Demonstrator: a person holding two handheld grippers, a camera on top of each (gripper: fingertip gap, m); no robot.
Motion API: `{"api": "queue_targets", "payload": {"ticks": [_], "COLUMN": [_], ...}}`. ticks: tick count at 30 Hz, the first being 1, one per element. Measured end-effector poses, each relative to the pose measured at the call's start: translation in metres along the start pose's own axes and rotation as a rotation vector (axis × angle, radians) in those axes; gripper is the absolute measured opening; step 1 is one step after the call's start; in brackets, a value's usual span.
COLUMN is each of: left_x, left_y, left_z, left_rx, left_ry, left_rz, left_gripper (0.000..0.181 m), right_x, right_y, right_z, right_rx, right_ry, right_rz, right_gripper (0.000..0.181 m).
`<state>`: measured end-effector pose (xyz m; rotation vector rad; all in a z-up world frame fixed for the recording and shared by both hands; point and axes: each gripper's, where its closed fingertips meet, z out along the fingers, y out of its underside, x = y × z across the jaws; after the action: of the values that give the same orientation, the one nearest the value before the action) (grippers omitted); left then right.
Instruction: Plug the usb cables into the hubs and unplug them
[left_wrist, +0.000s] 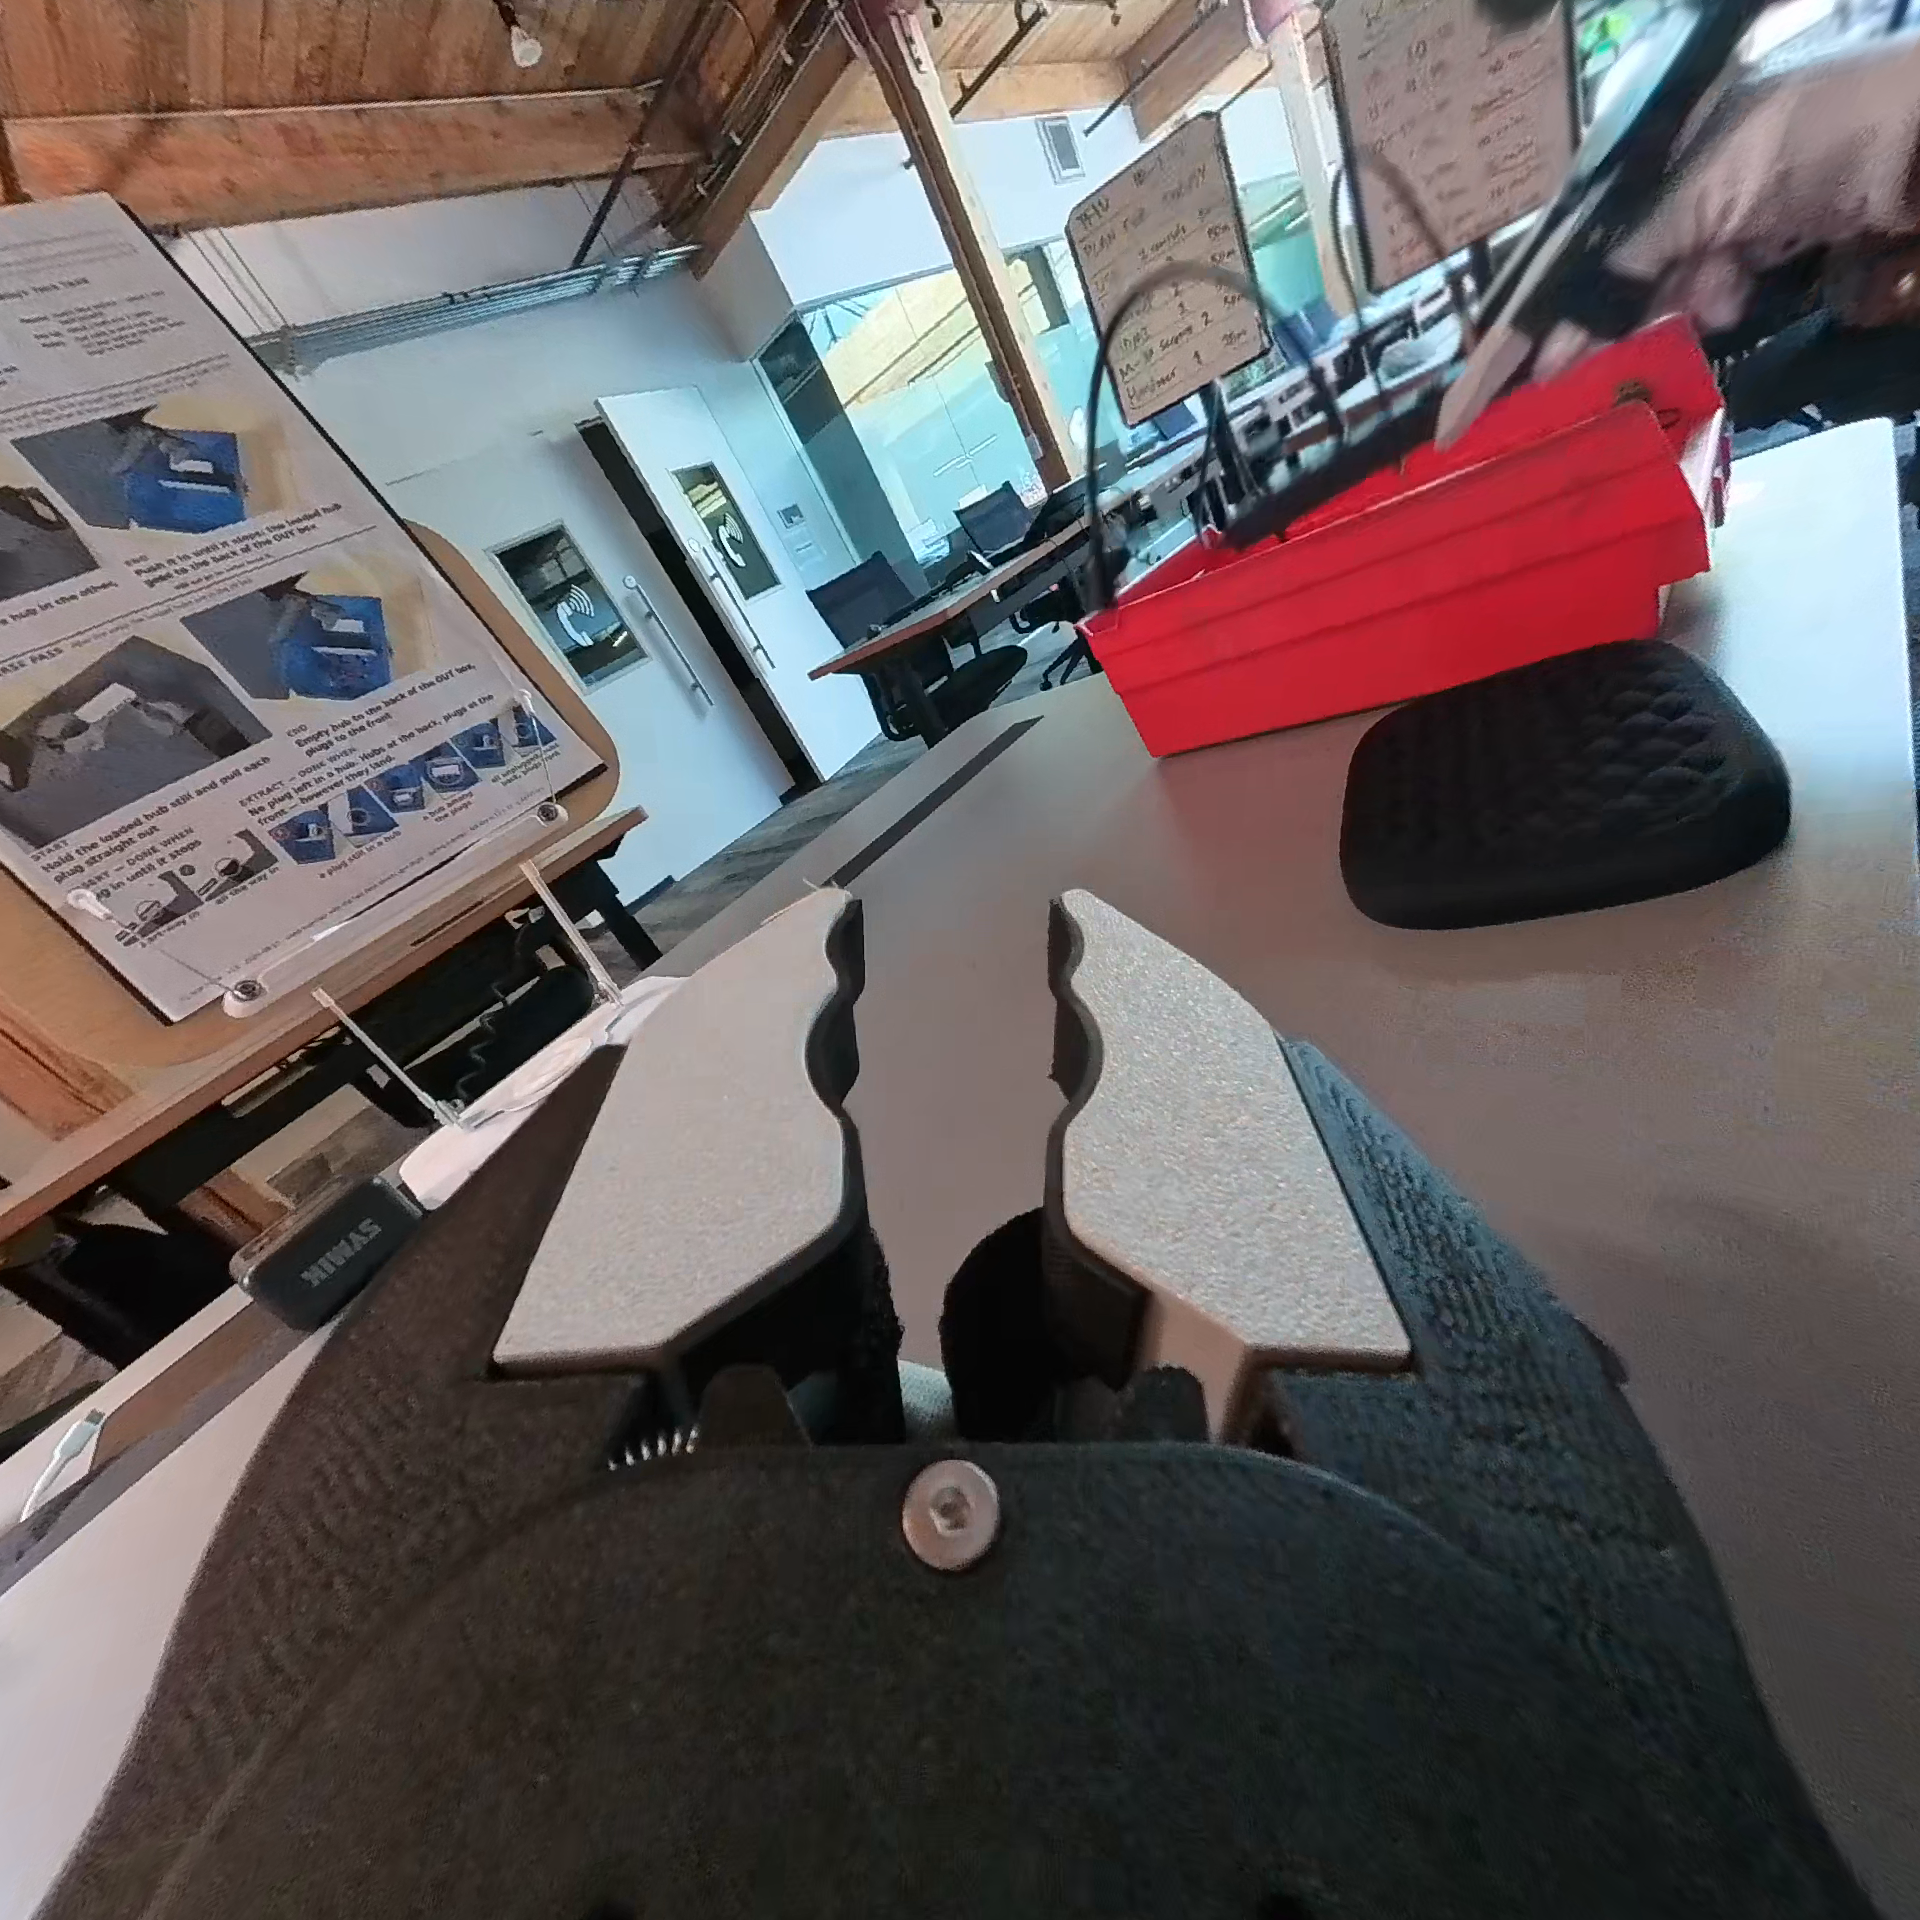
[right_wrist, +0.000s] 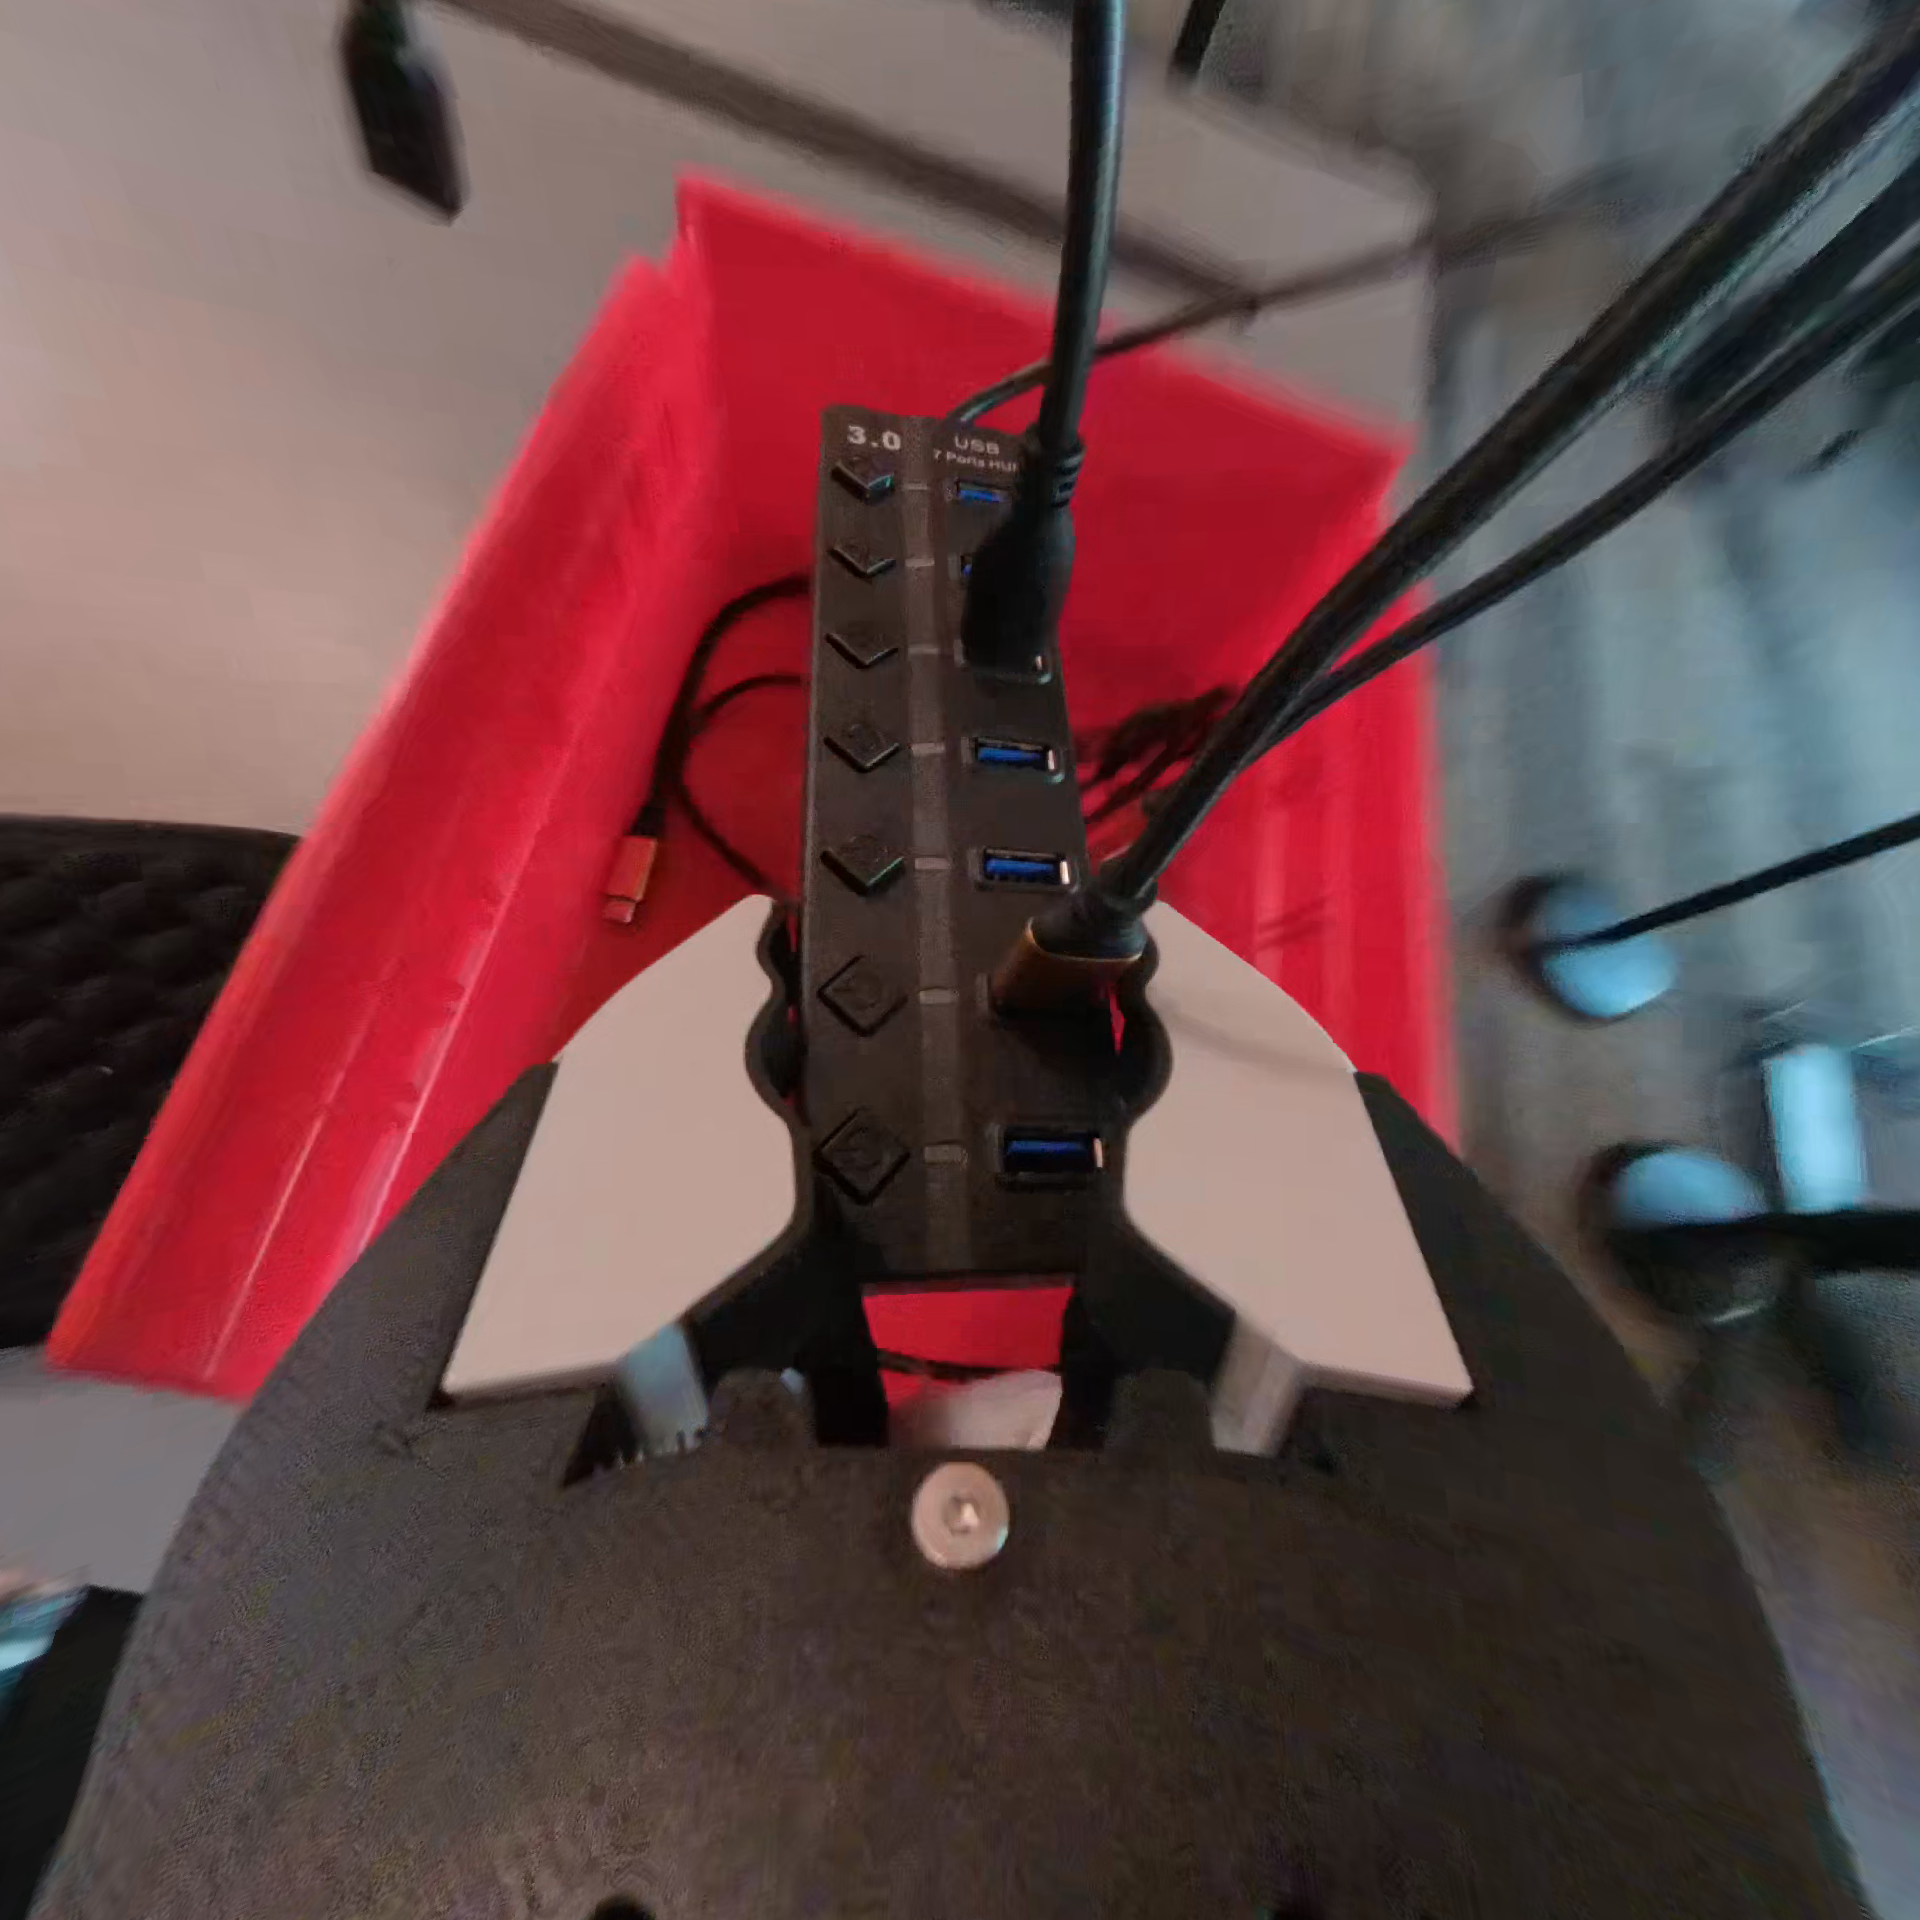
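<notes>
My right gripper (right_wrist: 951, 935) is shut on a long black USB hub (right_wrist: 914, 831) with a row of buttons and blue ports, held above a red bin (right_wrist: 499, 790). A black plug (right_wrist: 1013, 592) and a gold-collared plug (right_wrist: 1070, 961) sit in the hub, their black cables (right_wrist: 1455, 499) running up and right. A red-tipped cable (right_wrist: 634, 862) lies in the bin. My left gripper (left_wrist: 951, 925) is open and empty, low over the table. In the left wrist view the right gripper (left_wrist: 1496, 364) holds the hub (left_wrist: 1320, 488) over the red bin (left_wrist: 1382, 613) at the far right.
A black textured pad (left_wrist: 1558, 790) lies on the grey table (left_wrist: 1351, 1091) beside the bin; it also shows in the right wrist view (right_wrist: 114, 1039). An instruction board (left_wrist: 239, 623) stands at the left on a clear stand. A loose black plug (right_wrist: 400, 114) hangs at the upper left. About 45 centimetres separates my left fingertips from my right.
</notes>
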<state>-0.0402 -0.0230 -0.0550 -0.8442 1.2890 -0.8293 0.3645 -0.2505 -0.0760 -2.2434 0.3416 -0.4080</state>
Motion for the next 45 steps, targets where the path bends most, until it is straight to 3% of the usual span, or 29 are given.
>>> {"api": "queue_targets", "payload": {"ticks": [2, 4, 7, 12, 16, 18, 19, 21, 24, 26, 27, 28, 35, 45], "left_x": [0.001, 0.001, 0.002, 0.002, -0.002, -0.004, -0.006, -0.008, -0.008, -0.007, -0.007, -0.006, -0.005, -0.005], "left_y": [0.001, 0.003, 0.005, 0.006, 0.005, 0.005, 0.005, 0.005, 0.007, 0.008, 0.009, 0.009, 0.009, 0.009], "left_z": [0.001, 0.001, 0.002, 0.002, 0.001, 0.0, 0.0, 0.0, 0.0, 0.001, 0.002, 0.002, 0.002, 0.002], "left_rx": [-0.007, -0.014, -0.026, -0.03, -0.02, -0.014, -0.012, -0.003, -0.01, -0.019, -0.022, -0.024, -0.021, -0.022], "left_ry": [0.003, 0.005, 0.008, 0.011, -0.006, -0.017, -0.024, -0.033, -0.035, -0.034, -0.032, -0.031, -0.025, -0.023], "left_rz": [0.002, 0.002, 0.006, 0.007, -0.013, -0.027, -0.033, -0.038, -0.038, -0.029, -0.025, -0.023, -0.023, -0.017], "left_gripper": [0.033, 0.033, 0.033, 0.033, 0.033, 0.033, 0.033, 0.033, 0.034, 0.034, 0.034, 0.034, 0.033, 0.034], "right_x": [-0.009, -0.021, -0.031, -0.024, 0.035, 0.071, 0.085, 0.094, 0.071, 0.059, 0.063, 0.063, 0.065, -0.013], "right_y": [0.038, 0.073, 0.079, 0.033, -0.012, -0.006, 0.008, 0.047, 0.085, 0.096, 0.104, 0.107, 0.064, 0.003], "right_z": [0.035, 0.054, 0.053, 0.02, -0.026, -0.046, -0.049, -0.039, -0.01, 0.005, 0.009, 0.014, 0.056, 0.112], "right_rx": [-0.216, -0.419, -0.492, -0.228, 0.19, 0.295, 0.274, 0.142, -0.021, -0.104, -0.158, -0.182, -0.008, -0.032], "right_ry": [-0.11, -0.167, -0.187, -0.16, 0.144, 0.285, 0.32, 0.285, 0.037, -0.053, -0.016, -0.006, 0.085, 0.095], "right_rz": [0.138, 0.151, 0.135, 0.09, 0.067, 0.148, 0.201, 0.307, 0.433, 0.501, 0.508, 0.513, 0.509, 0.217], "right_gripper": [0.06, 0.059, 0.062, 0.085, 0.104, 0.109, 0.11, 0.106, 0.088, 0.063, 0.03, 0.024, 0.016, 0.014]}}
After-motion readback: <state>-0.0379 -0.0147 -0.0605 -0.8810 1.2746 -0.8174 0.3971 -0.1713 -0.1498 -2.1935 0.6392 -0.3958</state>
